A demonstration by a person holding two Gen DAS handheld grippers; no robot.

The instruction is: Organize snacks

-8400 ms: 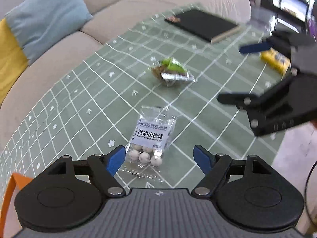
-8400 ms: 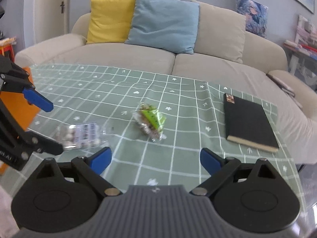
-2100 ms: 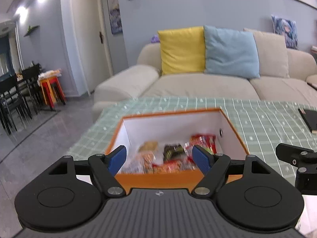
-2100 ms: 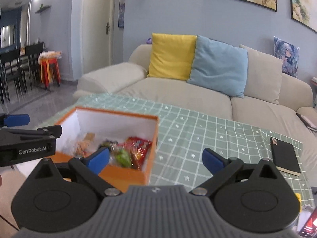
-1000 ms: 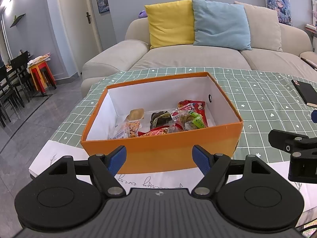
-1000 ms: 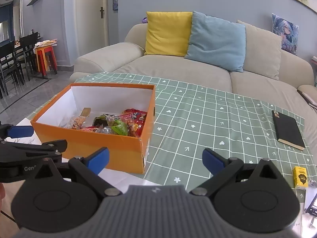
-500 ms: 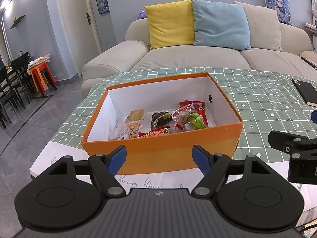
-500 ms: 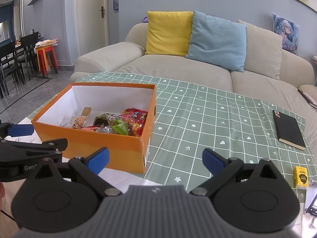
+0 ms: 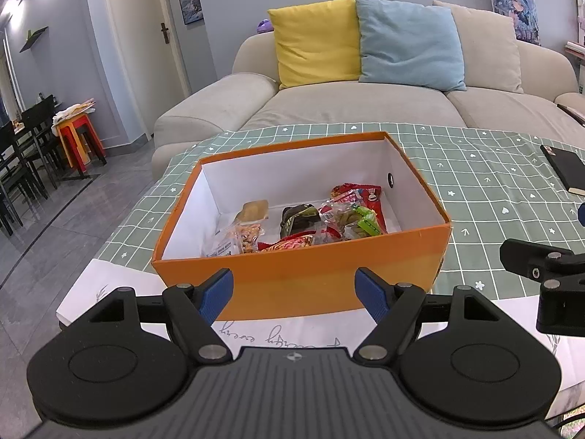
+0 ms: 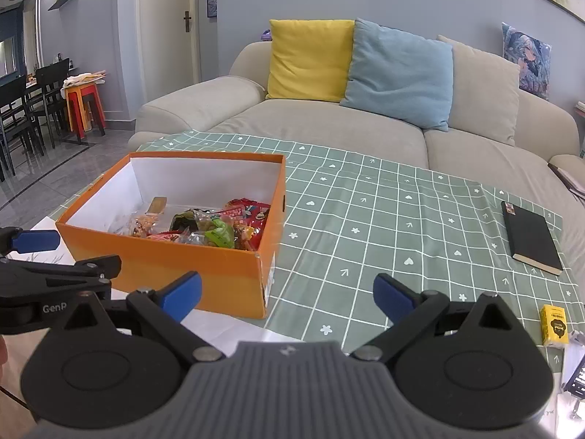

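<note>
An orange box (image 9: 299, 278) with white inner walls stands on the table's near left corner and holds several snack packets (image 9: 329, 219). It also shows in the right wrist view (image 10: 175, 252), with the packets (image 10: 215, 228) inside. My left gripper (image 9: 294, 294) is open and empty, held back in front of the box's near wall. My right gripper (image 10: 287, 296) is open and empty, to the right of the box over the green cloth. A small yellow snack box (image 10: 555, 325) lies on the cloth at the near right.
A green checked cloth (image 10: 384, 219) covers the table. A black notebook (image 10: 530, 236) lies at the far right. White paper (image 9: 285, 333) lies under the box. A beige sofa (image 9: 365, 102) with yellow and blue cushions stands behind. A dark device (image 10: 576, 380) sits at the right edge.
Since 8.4 s ago both grippers have pulled back from the loose packets on the cloth; those packets now lie in the box. Over the last second almost nothing has moved.
</note>
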